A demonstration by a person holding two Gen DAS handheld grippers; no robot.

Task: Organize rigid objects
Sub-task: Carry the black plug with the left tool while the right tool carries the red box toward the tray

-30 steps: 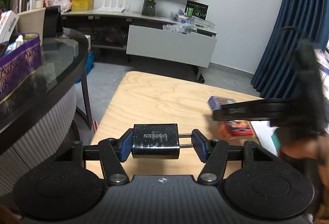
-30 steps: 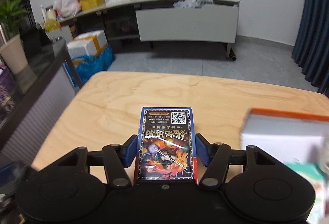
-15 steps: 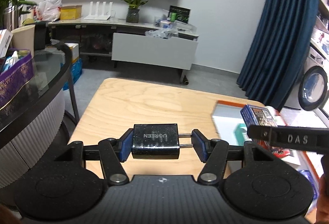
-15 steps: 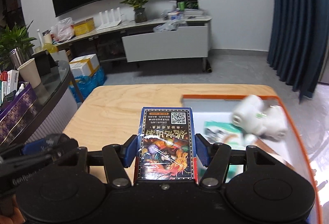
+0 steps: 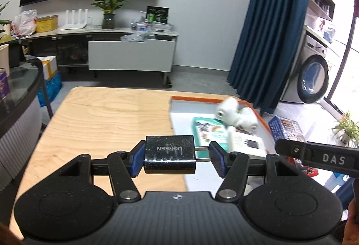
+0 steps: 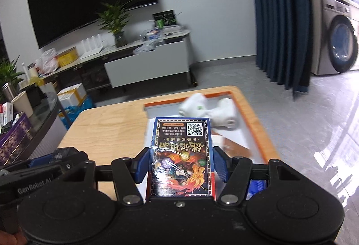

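My left gripper (image 5: 177,158) is shut on a black UGREEN charger (image 5: 169,154), its prongs against the right pad, held above the wooden table (image 5: 101,114). My right gripper (image 6: 181,165) is shut on a blue card box (image 6: 182,155) with a QR code, held over the orange-rimmed tray (image 6: 255,123). The tray (image 5: 197,99) sits on the table's right side and holds white plugs (image 5: 235,113), also in the right wrist view (image 6: 208,112), a teal packet (image 5: 209,130) and a white box (image 5: 245,144). The right gripper's arm (image 5: 318,158) and card box (image 5: 287,128) show at the right of the left wrist view.
A dark round glass table (image 6: 38,114) with a purple box stands to the left. A TV cabinet (image 5: 132,54) lies beyond the table. Blue curtains (image 5: 276,27) and a washing machine (image 5: 311,78) are to the right.
Both grippers have swung to the right, from the bare table toward the tray. Each still holds its object. The tray's contents have come into fuller view.
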